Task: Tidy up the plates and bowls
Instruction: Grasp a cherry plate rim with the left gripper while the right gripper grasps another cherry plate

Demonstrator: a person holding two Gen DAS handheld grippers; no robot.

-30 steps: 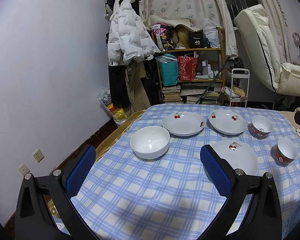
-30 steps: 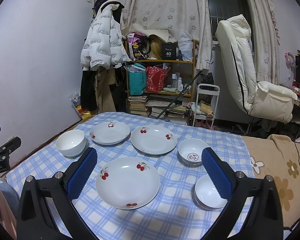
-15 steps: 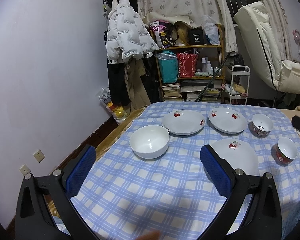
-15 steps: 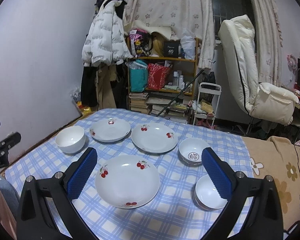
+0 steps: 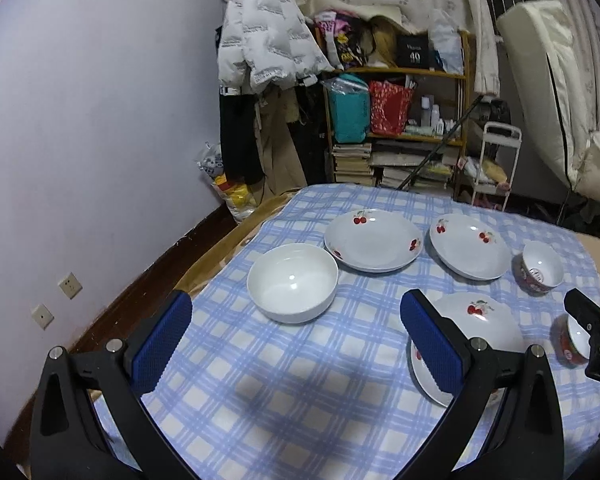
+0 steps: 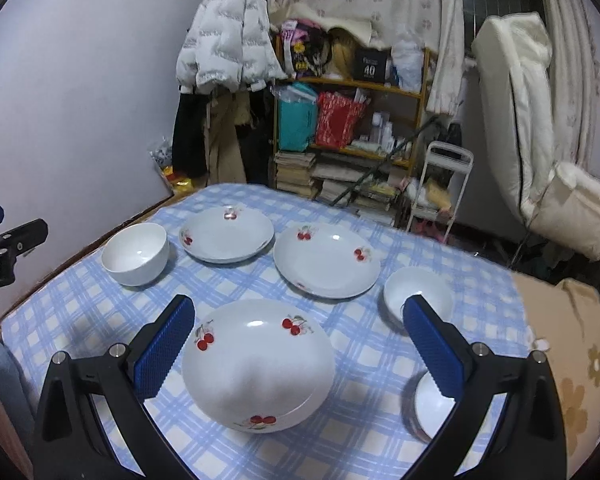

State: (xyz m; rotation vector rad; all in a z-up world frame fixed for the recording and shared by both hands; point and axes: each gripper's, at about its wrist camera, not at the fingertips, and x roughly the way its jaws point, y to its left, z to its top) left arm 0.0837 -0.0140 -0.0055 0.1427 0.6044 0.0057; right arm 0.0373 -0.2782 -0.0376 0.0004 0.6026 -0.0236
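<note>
Both grippers lower, nearer checked tablecloth (image 5: 300, 380), cluttered shelf (image 6: 352, 92) behind.

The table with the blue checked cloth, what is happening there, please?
A person holds two open grippers above the blue checked table, gripping nothing. The right gripper hovers over the nearest white cherry-print plate; the left gripper faces the plain white bowl. Nothing is stacked yet.

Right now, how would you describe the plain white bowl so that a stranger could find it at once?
Look at the table with the blue checked cloth. On its left side, nearest the wall, the plain white bowl stands alone beside a cherry plate. It is deep, wider than the two small bowls on the right, and has no cherries or other pattern.
</note>
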